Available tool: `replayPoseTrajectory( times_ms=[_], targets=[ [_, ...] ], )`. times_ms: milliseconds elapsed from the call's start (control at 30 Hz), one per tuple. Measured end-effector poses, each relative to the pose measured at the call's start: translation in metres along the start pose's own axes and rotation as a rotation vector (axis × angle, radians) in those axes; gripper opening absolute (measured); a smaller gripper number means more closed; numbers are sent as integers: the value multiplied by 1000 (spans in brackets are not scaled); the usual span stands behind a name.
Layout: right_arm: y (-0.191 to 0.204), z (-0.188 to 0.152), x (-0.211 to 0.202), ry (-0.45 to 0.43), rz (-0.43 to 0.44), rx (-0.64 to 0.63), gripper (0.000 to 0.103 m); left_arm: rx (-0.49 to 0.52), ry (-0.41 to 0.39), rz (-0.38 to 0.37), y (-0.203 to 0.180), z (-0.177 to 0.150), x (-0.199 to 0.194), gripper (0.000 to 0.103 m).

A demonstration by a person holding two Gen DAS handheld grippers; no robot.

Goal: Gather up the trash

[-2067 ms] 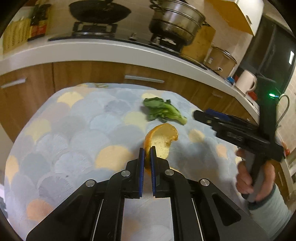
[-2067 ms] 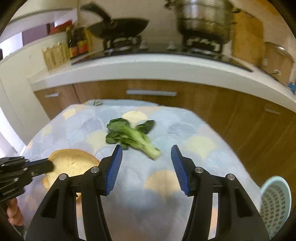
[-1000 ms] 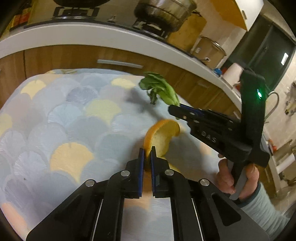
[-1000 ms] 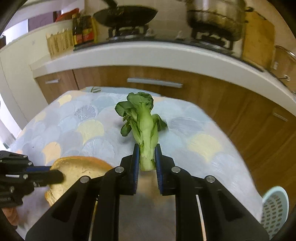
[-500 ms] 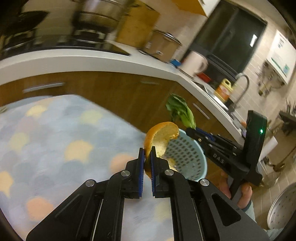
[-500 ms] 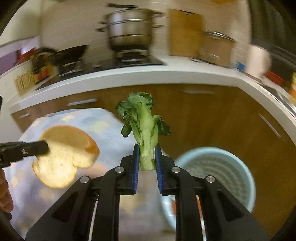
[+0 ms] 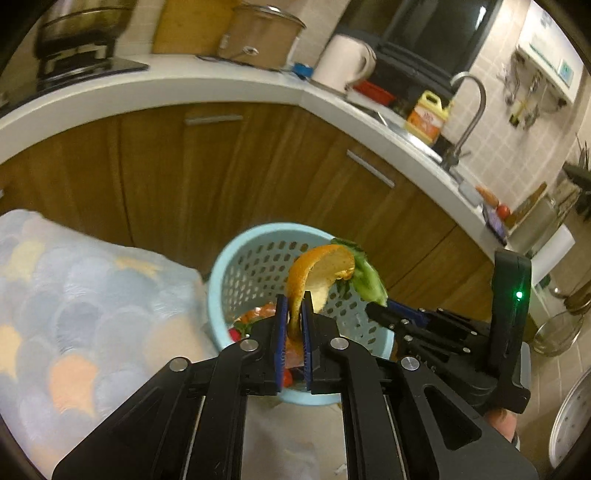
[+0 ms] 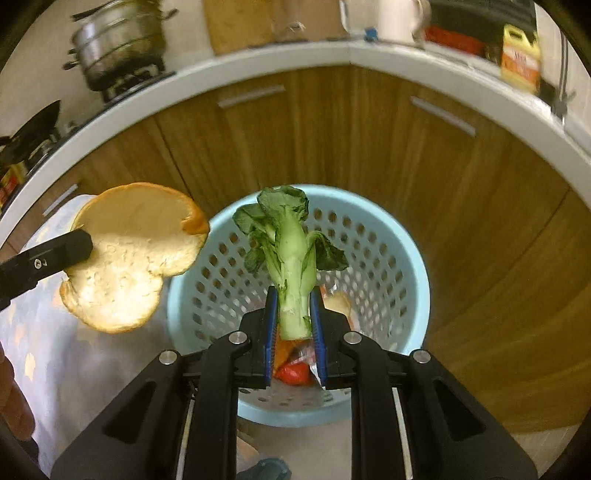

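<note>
My left gripper (image 7: 293, 314) is shut on an orange peel (image 7: 314, 269) and holds it above the light blue perforated trash basket (image 7: 225, 280). The peel also shows in the right wrist view (image 8: 129, 254), just left of the basket rim (image 8: 417, 266). My right gripper (image 8: 293, 317) is shut on the stem of a green bok choy (image 8: 291, 251), held upright over the basket. In the left wrist view the bok choy (image 7: 365, 277) sits just right of the peel, in the right gripper (image 7: 380, 310). Red and orange scraps (image 8: 295, 369) lie in the basket.
The table with a scale-pattern cloth (image 7: 74, 314) is at the left, next to the basket. Wooden cabinets (image 8: 369, 147) under a white counter (image 7: 221, 85) stand behind. On the counter are a steel pot (image 8: 118, 33), a kettle (image 7: 343, 62) and a yellow bottle (image 7: 428, 118).
Both grippers have swung right from the table to above the basket, each still holding its item. The basket is now closer and centred under them.
</note>
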State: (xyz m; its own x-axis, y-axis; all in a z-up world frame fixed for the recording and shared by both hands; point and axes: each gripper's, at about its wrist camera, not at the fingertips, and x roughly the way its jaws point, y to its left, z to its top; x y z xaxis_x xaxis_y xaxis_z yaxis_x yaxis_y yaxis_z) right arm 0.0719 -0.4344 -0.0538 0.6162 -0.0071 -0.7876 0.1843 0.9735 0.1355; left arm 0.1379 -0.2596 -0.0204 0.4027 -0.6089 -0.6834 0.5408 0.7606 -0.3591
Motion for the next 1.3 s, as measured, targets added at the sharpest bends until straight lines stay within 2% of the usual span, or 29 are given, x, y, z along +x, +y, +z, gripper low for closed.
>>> replayPoseTrajectory(
  times_ms=[33, 100, 133, 167, 300, 533, 700, 867, 967, 1067, 1167, 1300],
  targets=[
    [-2, 0, 2, 11, 3, 8, 17, 0, 9, 0, -1, 0, 5, 16],
    [-8, -2, 6, 23, 0, 20, 29, 10, 8, 16, -4, 0, 11, 27],
    [-8, 0, 8, 27, -2, 23, 44, 12, 7, 22, -3, -2, 11, 31],
    [-9, 0, 9, 24, -8, 29, 50, 16, 8, 27, -2, -5, 11, 31],
    [-9, -2, 3, -4, 0, 35, 50, 19, -8, 46, 5, -11, 0, 34],
    [18, 1, -30, -97, -1, -1, 50, 27, -103, 84, 5, -17, -39, 58],
    [38, -2, -56, -170, 50, 16, 50, 92, -227, 203, 0, -31, -90, 77],
    [64, -13, -74, -247, 59, 36, 50, 143, -302, 270, 2, -53, -124, 79],
    [83, -21, -88, -317, 7, 35, 50, 153, -338, 277, 8, -63, -132, 81],
    [94, -26, -97, -362, -4, 59, 54, 148, -339, 283, 19, -74, -130, 81],
    [107, -31, -106, -409, -48, 63, 60, 153, -337, 336, 28, -80, -126, 81],
    [126, -36, -105, -436, -134, 25, 62, 145, -357, 368, 35, -80, -132, 82]
  ],
)
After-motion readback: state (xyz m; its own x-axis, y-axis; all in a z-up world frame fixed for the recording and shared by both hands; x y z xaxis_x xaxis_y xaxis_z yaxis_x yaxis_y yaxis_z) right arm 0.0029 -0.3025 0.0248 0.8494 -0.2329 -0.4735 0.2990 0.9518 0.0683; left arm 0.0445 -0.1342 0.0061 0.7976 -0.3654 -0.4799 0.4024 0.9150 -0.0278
